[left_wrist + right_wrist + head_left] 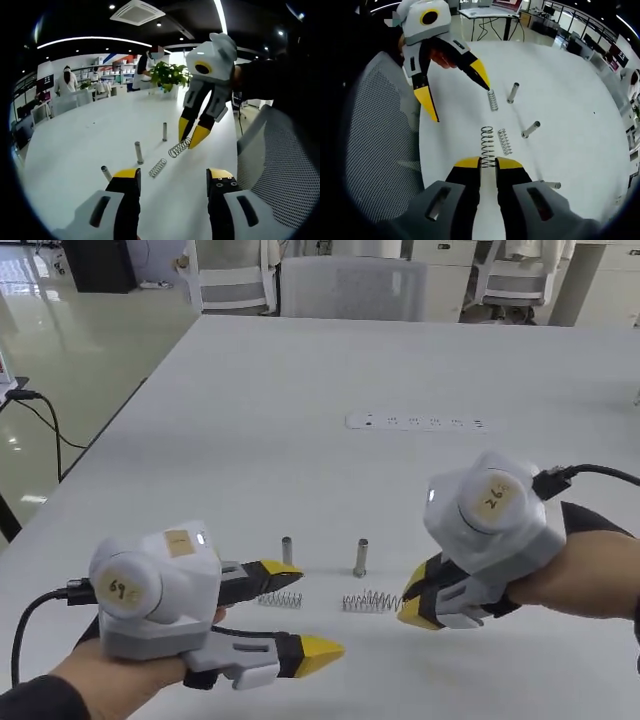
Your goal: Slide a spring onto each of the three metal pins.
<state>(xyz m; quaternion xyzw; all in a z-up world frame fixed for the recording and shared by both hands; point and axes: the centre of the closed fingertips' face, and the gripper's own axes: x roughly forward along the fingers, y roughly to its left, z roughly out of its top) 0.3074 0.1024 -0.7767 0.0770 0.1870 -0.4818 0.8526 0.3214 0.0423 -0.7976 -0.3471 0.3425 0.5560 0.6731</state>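
Bright, even light from ceiling strips; soft shadows beneath the fingers on the surface; fisheye edges bend.

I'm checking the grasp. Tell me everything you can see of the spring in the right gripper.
The spring is a slim open coil of silvery wire, seemingly metal, undeformed. The right gripper, shut, pinches one end between its yellow-tipped jaws; the rest sticks straight out ahead, low over the white table. Whether its free end touches the table is unclear. A second spring lies beside it, apart.
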